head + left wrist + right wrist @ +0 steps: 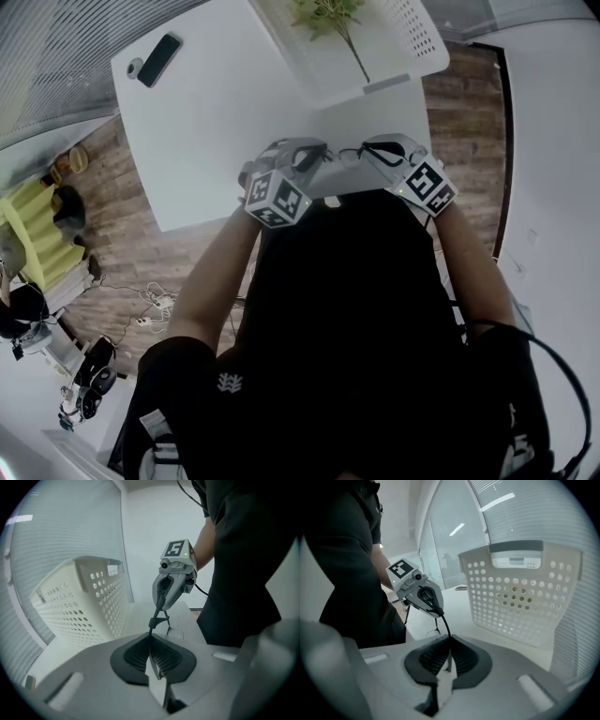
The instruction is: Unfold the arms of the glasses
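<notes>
The thin dark-framed glasses (352, 150) hang over the near edge of the white table (216, 122), close to the person's body. The left gripper (151, 641) and right gripper (450, 641) are each clamped tight on a slender dark part of them. Pulling or twisting too hard could, I judge, strain a hinge or slip the grip. The left gripper view shows a clear lens (174, 633) dangling below, which the head view does not.

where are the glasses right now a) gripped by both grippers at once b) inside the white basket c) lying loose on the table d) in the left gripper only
a: the left gripper and the right gripper are each closed on a thin dark arm of the glasses, which span the gap between them.
</notes>
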The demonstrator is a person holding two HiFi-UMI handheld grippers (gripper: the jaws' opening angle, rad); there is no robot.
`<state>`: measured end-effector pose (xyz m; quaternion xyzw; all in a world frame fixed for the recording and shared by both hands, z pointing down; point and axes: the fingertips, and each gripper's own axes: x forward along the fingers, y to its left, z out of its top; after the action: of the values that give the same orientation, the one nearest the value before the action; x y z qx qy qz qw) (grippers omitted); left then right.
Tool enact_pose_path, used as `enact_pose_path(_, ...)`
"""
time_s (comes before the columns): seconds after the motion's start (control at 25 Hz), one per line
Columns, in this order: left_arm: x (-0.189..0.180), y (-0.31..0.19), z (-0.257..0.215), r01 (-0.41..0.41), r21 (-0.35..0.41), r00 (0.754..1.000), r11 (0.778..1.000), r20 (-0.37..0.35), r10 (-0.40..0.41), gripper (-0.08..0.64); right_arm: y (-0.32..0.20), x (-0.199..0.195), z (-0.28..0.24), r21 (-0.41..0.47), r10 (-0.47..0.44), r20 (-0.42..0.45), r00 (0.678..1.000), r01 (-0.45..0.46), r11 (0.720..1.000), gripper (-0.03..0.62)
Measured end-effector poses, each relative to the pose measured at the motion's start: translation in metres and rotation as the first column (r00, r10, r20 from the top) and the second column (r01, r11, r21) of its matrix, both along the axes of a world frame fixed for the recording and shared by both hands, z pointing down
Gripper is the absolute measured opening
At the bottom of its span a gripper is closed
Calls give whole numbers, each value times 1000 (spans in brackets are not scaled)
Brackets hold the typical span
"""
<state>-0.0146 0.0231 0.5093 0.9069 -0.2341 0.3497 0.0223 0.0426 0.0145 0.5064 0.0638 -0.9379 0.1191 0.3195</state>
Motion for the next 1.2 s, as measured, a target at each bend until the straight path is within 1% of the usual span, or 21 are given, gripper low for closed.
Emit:
enact_pose_path(0.12,-7,-1,0,15,3,1000,1000,2,-15,5,-6,3,-1,-12,42,24,999,-41,999,11)
enact_pose_path(0.28,-16,-1,0,38,8,999,999,11,-38,6,-9,4,-5,16,55,38,998,-55,998,11)
enact_pose_path(0.4,-24,-3,2,62,14,998,998,23,-62,12,-17,5,-7,37,90,48,995,-92,995,11)
enact_pose_path(0.56,-35,-8,0,97,21,995,995,16,-98,12,-27,5,-8,52,123,53,991,-126,991,11)
enact_pose_path(0.8,-51,-9,-3,118,26,992,993,32,-119,17,-34,6,-14,86,165,69,984,-171,982,11)
enact_pose_path(1.04,-56,-6,-1,110,33,992,993,63,-112,18,-39,8,-17,124,191,83,978,-200,972,11)
enact_pose_path(1.2,-54,2,7,97,39,991,994,90,-101,20,-31,9,-10,118,175,61,983,-182,976,11)
